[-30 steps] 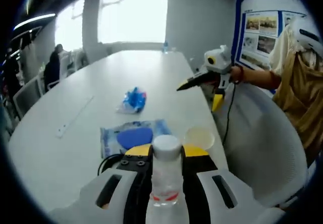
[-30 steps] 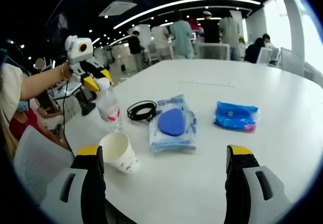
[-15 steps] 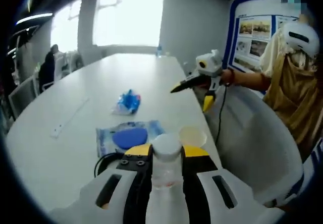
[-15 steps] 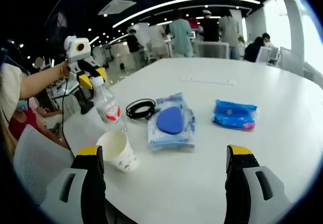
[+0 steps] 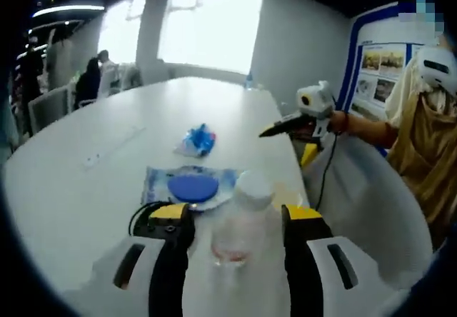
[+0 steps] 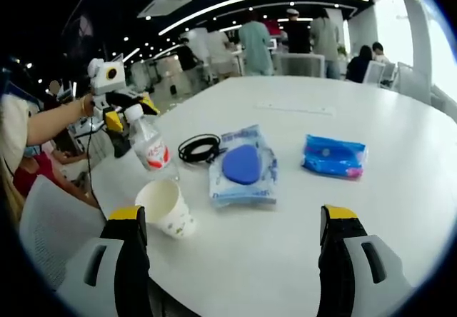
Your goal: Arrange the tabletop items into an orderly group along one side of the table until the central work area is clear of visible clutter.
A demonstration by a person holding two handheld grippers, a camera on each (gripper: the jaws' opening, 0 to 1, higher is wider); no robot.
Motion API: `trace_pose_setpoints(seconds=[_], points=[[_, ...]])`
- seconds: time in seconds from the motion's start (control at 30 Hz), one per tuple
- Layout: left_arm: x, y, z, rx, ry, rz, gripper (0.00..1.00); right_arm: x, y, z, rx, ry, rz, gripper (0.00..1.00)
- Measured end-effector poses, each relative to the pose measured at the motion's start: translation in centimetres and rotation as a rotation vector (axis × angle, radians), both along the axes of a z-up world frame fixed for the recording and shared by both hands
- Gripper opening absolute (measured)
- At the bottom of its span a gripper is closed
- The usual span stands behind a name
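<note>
**Bottle let go near the table edge**

Bottle [image 5: 239, 220] stands on the white table [image 5: 86, 181], right between the two jaws of the left gripper [image 5: 235, 220]. The jaws are spread wide and do not touch it. In the right gripper view, the left gripper [image 6: 123, 103] is just behind the top of the bottle [image 6: 148, 146].

Going left to right in front of the right gripper [image 6: 235, 220]: the bottle is far to its left, with the paper cup [image 6: 166, 208] just below it and nearer the claw. Next comes a coiled black cable [image 6: 198, 148], then a clear pouch with a blue pad [image 6: 243, 167] straight ahead, and a blue wipes pack [image 6: 334, 157] to the right. The right gripper's jaws are spread apart with nothing between them.

The step in hand looks like setting the bottle down beside the cup, at one side of the table. Next, the left claw likely needs to pull back without knocking the bottle over. Then a claw can go for the cable or the pouch, which sit in the middle.

A second ago, the left jaws were pressed tight on the bottle. Now they have opened. The bottle also stood a bit higher then, up off the table.
</note>
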State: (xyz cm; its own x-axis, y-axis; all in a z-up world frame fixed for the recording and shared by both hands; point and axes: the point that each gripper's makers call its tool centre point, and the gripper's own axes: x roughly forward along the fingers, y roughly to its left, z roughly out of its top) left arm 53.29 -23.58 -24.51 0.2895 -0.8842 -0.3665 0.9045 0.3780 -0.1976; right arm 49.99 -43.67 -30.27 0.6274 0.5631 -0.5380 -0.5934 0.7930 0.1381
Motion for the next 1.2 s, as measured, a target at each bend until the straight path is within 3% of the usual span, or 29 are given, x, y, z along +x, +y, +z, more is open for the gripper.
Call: trace_pose_setpoints(seconds=[0.07,0.1,0.27,0.33,0.43,0.57,0.77,0.87,0.93,1.07,1.13,1.2], points=[[0.5,0.4,0.1,-0.015,0.013,0.099,0.67,0.0,-0.1,-0.1,-0.004,0.003,-0.001,0.99],[0.5,0.4,0.2,-0.001,-0.031,0.119,0.72,0.0,-0.1,-0.1,-0.004,0.003,-0.003,0.99],[1.3,1.0,1.3,-0.068,-0.087,0.328,0.88,0.0,-0.2,-0.1,-0.001,0.007,-0.01,0.99],[0.8,1.0,1.2,-0.028,-0.127,0.356,0.91,0.0,-0.2,-0.2,-0.002,0.01,-0.009,0.99],[0.5,1.0,0.6,0.0,-0.12,0.421,0.98,0.0,-0.2,-0.2,-0.002,0.012,-0.009,0.99],[0.9,1.9,0.4,0.018,-0.128,0.543,0.99,0.0,-0.3,-0.3,-0.004,0.015,-0.012,0.99],[0.8,2.1,0.2,0.087,-0.178,0.637,0.99,-0.1,-0.3,-0.3,-0.002,0.017,-0.017,0.99],[0.8,2.3,0.8,0.005,-0.144,0.748,0.99,-0.1,-0.3,-0.3,-0.004,0.018,-0.015,0.99],[0.9,3.1,1.4,-0.023,-0.169,0.84,0.98,-0.1,-0.3,-0.3,-0.006,0.017,-0.014,0.99],[0.0,3.0,2.1,0.049,-0.257,0.89,0.82,-0.1,-0.3,-0.3,-0.004,0.019,-0.017,0.99],[-0.3,2.4,2.4,0.029,-0.26,0.898,0.74,-0.1,-0.4,-0.4,-0.008,0.019,-0.017,0.99],[-0.5,1.7,2.6,-0.011,-0.233,0.905,0.72,-0.1,-0.4,-0.4,-0.012,0.021,-0.015,0.99]])
